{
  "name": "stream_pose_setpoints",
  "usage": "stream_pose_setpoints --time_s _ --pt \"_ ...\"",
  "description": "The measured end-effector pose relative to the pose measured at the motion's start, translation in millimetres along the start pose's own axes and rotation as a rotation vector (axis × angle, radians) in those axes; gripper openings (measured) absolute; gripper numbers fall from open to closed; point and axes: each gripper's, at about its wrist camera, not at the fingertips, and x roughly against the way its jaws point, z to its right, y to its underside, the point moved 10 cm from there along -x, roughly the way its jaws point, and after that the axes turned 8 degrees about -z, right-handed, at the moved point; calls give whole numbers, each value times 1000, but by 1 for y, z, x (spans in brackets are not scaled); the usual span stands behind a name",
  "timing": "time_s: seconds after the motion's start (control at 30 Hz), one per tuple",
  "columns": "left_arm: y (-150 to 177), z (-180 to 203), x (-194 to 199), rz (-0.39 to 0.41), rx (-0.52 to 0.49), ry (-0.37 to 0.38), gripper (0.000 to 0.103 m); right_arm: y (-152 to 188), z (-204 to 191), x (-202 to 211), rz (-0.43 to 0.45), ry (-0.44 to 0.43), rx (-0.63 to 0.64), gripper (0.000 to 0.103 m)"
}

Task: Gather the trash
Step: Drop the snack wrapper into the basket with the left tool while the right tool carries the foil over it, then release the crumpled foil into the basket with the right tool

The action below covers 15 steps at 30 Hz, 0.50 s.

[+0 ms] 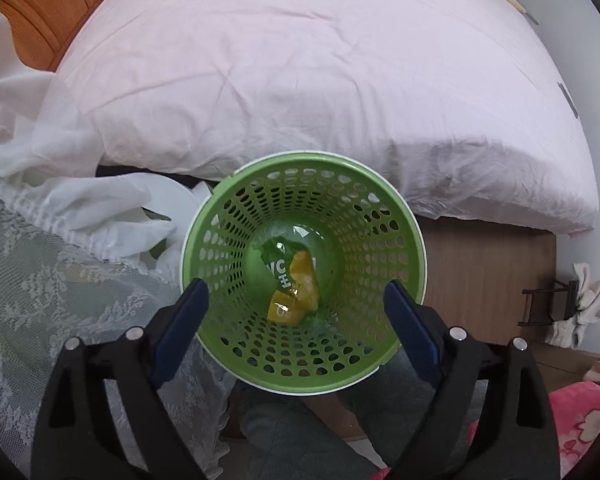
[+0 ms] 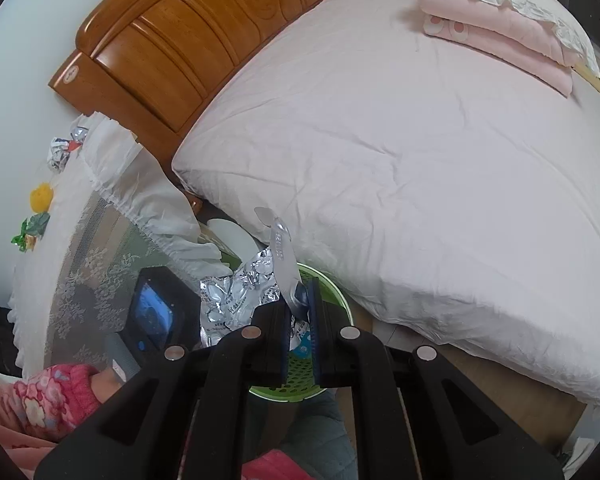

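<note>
- Left wrist view: the left gripper is seen with jaws spread wide and nothing between them, directly over a green perforated basket. Crumpled yellow and green wrappers lie at its bottom, below the gap; the print is only partly readable.
- Right wrist view: the right gripper is clamped on a crumpled silver foil pack, which hides most of the basket beyond the jaws.
</note>
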Motion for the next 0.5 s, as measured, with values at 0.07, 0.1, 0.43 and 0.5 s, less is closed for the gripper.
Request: stream_pose_setpoints --time_s 0.07,0.1,0.43,0.5 --pt "-2 -5 16 31 10 -11 86 -2 2 -2 -2 -4 -2 9" --pt "-3 -9 26 52 21 -18 86 -2 2 -3 -3 -7 -3 9" --pt "15 -45 152 254 120 -64 96 13 -2 -46 -90 -21 26 11" --pt "21 -50 174 298 139 -75 96 27 -7 -78 -158 -21 49 11"
